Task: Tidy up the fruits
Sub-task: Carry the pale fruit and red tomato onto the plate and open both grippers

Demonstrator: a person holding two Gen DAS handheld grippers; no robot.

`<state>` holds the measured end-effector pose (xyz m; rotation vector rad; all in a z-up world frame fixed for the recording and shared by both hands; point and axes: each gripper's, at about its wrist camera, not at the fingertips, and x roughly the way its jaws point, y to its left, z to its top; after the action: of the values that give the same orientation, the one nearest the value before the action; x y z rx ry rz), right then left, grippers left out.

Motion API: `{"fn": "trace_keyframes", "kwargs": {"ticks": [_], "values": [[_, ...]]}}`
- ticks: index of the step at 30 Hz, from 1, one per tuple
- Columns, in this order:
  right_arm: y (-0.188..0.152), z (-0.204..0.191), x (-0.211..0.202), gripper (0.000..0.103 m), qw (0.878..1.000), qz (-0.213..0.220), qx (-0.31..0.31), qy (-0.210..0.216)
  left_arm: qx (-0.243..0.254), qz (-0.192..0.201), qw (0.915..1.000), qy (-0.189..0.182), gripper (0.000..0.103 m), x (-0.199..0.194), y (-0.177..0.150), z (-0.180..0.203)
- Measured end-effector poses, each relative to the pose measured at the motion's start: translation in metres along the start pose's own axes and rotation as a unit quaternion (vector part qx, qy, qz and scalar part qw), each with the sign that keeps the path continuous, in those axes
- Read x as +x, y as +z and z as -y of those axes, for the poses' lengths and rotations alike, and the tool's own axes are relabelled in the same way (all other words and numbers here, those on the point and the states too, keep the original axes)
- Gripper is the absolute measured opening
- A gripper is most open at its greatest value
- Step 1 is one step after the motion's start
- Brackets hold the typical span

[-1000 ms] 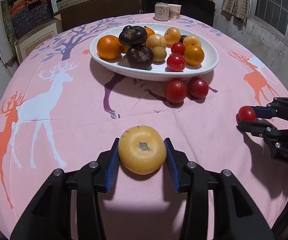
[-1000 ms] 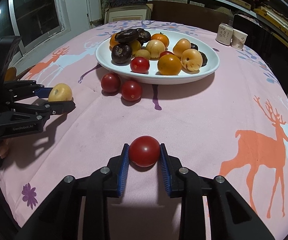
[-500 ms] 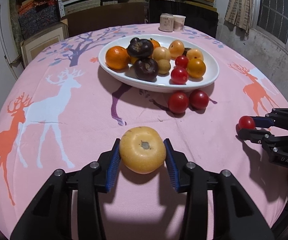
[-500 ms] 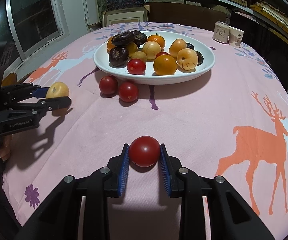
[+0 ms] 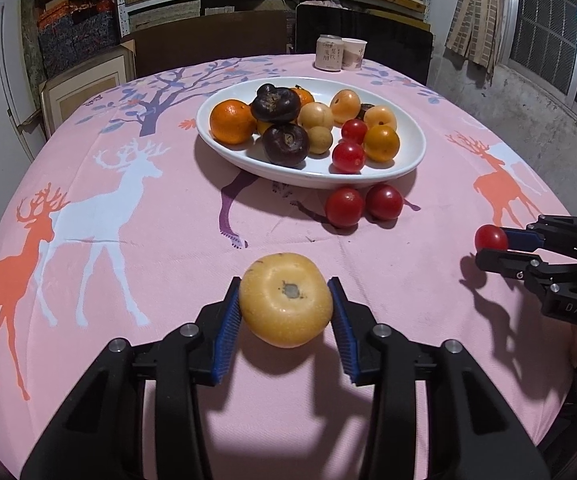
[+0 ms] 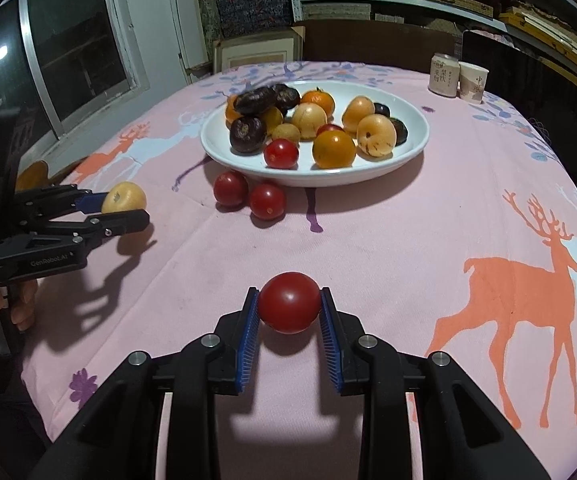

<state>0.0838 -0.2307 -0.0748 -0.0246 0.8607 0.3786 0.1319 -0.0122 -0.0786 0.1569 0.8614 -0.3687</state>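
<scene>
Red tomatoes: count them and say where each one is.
5. Two sit in the white bowl, at and; two lie on the tablecloth before it; one is in the right gripper. Others may hide under the piled fruit.

A plate [image 5: 416, 160] of fruit sits mid-desk [image 5: 168, 240]; two tomatoes [image 5: 362, 205] lie just before it, a can [image 5: 328, 53] and cup [image 5: 354, 54] behind (seemingly touching).

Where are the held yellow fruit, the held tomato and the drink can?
yellow fruit [image 5: 286, 300], left wrist view, its top face near the stem pit.
tomato [image 6: 289, 303], right wrist view, its front.
drink can [image 6: 444, 75], right wrist view, its label.
</scene>
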Motion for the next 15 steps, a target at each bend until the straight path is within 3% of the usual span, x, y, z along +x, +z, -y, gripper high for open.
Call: {"fn": "trace_keyframes", "kwargs": {"ticks": [9, 15], "values": [[-0.001, 0.003, -0.015, 0.030, 1.000, 0.012, 0.002, 0.003, -0.005, 0.020, 0.9997, -0.016, 0.042, -0.014, 0.006, 0.005], [0.027, 0.016, -0.030, 0.030, 1.000, 0.029, 0.007, 0.002, -0.007, 0.033, 0.9991, -0.025, 0.041, -0.016, 0.040, 0.011]]}}
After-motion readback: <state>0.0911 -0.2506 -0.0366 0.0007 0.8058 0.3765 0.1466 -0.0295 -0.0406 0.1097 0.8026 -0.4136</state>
